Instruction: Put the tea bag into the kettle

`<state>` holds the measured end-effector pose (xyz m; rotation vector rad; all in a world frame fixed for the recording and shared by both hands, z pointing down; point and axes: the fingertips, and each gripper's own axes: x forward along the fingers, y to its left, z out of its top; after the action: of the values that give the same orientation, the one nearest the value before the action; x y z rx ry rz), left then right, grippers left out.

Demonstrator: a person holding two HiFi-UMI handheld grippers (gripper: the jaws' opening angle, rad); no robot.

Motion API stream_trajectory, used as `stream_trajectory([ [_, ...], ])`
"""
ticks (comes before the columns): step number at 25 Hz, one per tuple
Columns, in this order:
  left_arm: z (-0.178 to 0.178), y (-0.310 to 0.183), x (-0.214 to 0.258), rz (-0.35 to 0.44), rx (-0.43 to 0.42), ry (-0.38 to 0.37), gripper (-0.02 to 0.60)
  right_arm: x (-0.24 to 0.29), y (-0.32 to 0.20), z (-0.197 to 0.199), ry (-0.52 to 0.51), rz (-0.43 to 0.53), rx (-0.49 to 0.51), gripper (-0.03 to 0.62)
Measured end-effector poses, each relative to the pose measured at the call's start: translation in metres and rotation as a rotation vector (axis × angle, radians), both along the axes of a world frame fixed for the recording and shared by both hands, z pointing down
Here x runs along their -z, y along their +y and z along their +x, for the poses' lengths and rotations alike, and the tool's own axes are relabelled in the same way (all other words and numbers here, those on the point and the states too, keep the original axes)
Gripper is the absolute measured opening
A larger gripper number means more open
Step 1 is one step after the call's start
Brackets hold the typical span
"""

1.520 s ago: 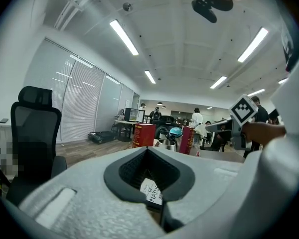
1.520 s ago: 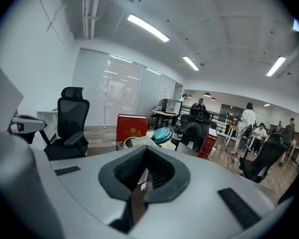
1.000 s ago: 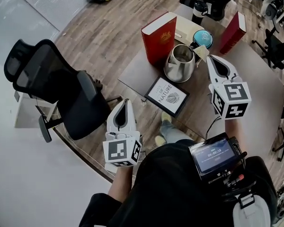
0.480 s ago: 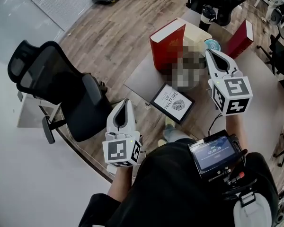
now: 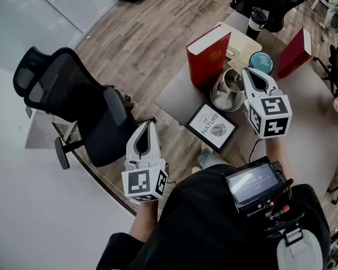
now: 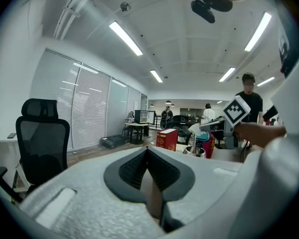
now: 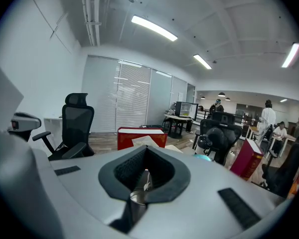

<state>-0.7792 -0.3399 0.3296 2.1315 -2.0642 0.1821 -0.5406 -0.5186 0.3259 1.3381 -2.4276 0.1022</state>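
R gripper (image 5: 246, 73) has its jaws pinched together on the tea bag (image 7: 144, 141), tips over the open mouth of the steel kettle (image 5: 222, 99). The bag's pale paper pokes out past the tips, w/ a thin thread (image 7: 145, 177) showing b/w the pads above the kettle rim. L gripper (image 5: 149, 127) is well apart from the kettle, off the table (image 5: 174, 94) edge, jaws closed on nothing. A red book (image 5: 207, 54) stands just beside the kettle; a framed pic (image 5: 213, 127) lies near it, on the person's side.
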Motion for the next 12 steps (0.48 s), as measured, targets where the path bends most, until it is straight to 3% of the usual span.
stream_trajectory([
  [12,0.012,-0.037,-0.017,-0.049,-0.011,-0.011,0.005,-0.07,-0.021,0.009,0.036,-0.118,-0.004,0.007],
])
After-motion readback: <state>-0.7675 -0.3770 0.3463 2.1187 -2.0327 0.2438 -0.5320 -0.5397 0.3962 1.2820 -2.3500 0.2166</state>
